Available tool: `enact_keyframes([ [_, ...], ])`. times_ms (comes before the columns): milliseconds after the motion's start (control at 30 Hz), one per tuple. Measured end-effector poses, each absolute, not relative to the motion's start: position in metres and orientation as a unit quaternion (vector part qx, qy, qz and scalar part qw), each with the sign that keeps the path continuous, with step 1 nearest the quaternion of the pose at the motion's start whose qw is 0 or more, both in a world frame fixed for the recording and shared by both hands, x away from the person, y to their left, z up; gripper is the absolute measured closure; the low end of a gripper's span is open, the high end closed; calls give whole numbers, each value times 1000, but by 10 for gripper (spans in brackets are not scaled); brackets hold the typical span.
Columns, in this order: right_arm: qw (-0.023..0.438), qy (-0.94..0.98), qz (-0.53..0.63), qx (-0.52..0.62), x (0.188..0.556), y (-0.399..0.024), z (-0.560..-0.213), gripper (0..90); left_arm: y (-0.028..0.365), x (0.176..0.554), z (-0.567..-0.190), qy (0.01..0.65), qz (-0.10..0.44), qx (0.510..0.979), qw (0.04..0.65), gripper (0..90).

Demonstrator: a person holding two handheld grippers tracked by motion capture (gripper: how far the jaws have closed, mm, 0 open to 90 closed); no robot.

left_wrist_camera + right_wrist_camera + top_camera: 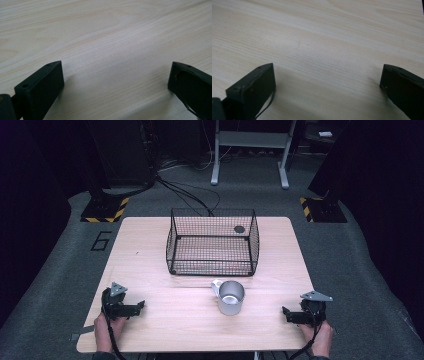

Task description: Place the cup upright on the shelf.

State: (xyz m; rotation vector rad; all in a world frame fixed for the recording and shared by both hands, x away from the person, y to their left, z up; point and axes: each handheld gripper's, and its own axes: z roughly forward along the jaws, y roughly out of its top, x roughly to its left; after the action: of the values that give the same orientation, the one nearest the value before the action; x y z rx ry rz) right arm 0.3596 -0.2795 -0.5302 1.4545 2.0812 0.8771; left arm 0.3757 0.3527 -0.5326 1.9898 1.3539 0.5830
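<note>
Two grippers parked at near table corners, jaws spread wide, nothing held: left gripper [140, 305], right gripper [285, 311]. Small silver metal mug [231, 297] stands upright on pale wooden table [150, 250], just in front of black wire mesh basket [212, 242]. I judge mug slightly nearer right gripper, lying inward and slightly forward; handle points toward basket, rim open upward.

The left tongs [142, 305] sit at the lower left of the frame, the right tongs [284, 310] at the lower right, both with jaws spread wide, each held in one hand.
</note>
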Motion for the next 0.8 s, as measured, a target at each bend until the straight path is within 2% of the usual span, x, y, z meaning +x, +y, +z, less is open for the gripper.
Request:
enact_keyframes([
  [567,223,753,316,532,362,-279,-529,0,352,376,-533,517,227,757,329,4],
  [800,208,751,321,538,362,-281,-526,0,352,376,-533,517,227,757,329,4],
])
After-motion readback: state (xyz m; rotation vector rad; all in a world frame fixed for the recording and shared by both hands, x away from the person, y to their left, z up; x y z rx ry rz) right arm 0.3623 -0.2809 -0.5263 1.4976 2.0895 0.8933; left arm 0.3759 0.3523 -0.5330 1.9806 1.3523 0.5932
